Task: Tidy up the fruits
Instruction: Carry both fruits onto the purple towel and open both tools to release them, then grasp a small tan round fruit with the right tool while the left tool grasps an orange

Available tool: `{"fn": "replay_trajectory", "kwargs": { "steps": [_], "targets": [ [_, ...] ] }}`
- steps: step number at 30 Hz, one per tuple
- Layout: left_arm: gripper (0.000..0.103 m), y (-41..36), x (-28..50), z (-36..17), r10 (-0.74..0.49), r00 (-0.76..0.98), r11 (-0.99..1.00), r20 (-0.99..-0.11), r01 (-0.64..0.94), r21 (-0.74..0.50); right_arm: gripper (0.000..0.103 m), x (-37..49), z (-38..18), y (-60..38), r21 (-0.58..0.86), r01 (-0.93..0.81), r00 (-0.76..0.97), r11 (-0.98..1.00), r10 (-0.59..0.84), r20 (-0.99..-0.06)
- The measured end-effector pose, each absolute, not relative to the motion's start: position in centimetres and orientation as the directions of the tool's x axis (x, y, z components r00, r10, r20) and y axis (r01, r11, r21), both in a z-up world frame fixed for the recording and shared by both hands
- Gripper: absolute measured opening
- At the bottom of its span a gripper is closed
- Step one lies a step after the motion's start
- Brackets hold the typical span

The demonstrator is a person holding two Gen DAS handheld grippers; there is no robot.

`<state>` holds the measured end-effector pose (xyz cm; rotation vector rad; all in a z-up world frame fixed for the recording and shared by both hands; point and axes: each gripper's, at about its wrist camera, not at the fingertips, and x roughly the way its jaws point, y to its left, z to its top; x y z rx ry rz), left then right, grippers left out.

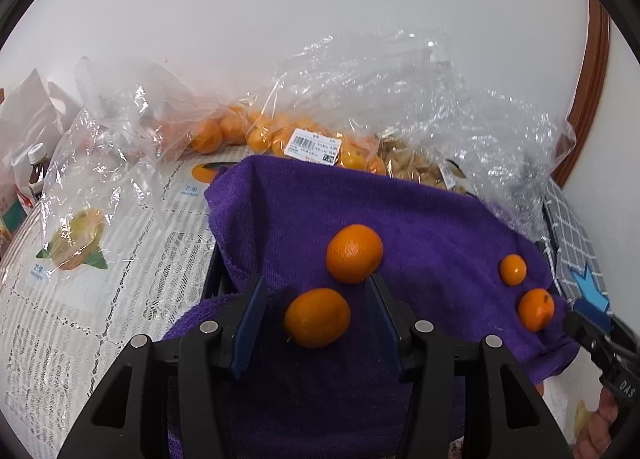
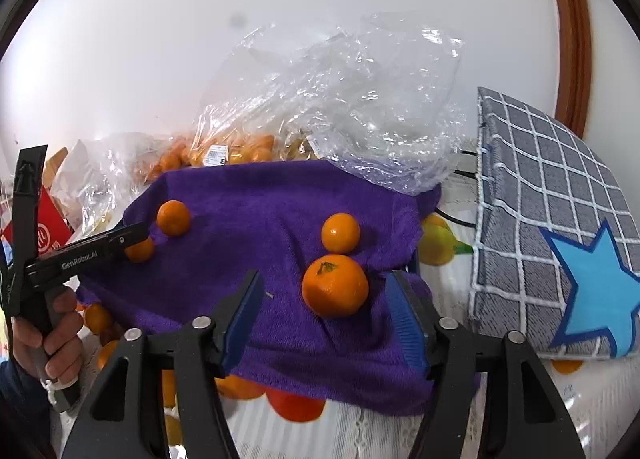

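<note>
Left gripper (image 1: 316,291) and right gripper (image 2: 324,291) gape wide; purple towel (image 1: 420,227) hides tangerines' (image 2: 335,285) support; at 12 o'clock, bagged fruit (image 1: 256,131) blurs

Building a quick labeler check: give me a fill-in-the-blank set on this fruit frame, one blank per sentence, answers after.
1. ____ loose mandarins lie on the purple towel.
2. The left tongs stand open, with one mandarin ____ their fingers.
3. The cushion beside the towel bears a blue ____.
4. The white price label is stuck on a clear ____ holding more mandarins.

Missing words: four; between; star; bag
</note>
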<state>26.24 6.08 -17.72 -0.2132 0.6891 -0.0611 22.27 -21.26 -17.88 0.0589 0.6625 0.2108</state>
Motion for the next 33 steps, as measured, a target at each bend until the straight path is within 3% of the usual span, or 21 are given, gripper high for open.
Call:
{"fn": "replay_trajectory", "kwargs": {
  "steps": [7, 15, 20, 25, 33],
  "targets": [
    [0.052, 6.5, 24.9, -16.7, -0.131, 0.816, 0.970, -0.563, -0.011, -0.242, 0.065, 18.3, -16.7, -21.3, 0.136, -0.141, 0.790, 0.981, 0.194, -0.582],
    [0.052, 6.7, 22.5, -15.7, -0.113, 0.854, 0.968, -0.508, -0.021, -0.249, 0.065, 13.9, -16.1, -20.3, 0.053, -0.092, 0.819, 0.994, 0.105, -0.564],
    [0.052, 6.8, 20.8, -15.8, -0.099, 0.855, 0.972, -0.508, -0.028, -0.235, 0.065, 12.3, -17.3, -19.6, 0.110, -0.158, 0.756, 0.981, 0.192, -0.625],
    [0.052, 8.1, 18.4, -16.3, -0.093, 0.854, 0.965, -0.512, -0.048, -0.256, 0.051, 11.9, -19.1, -17.9, 0.154, -0.215, 0.701, 0.964, 0.263, -0.663],
    [0.052, 9.6, 15.6, -17.1, -0.123, 0.833, 0.955, -0.540, -0.049, -0.293, 0.050, 12.9, -21.1, -14.5, 0.172, -0.300, 0.631, 0.938, 0.331, -0.702]
  ]
}}
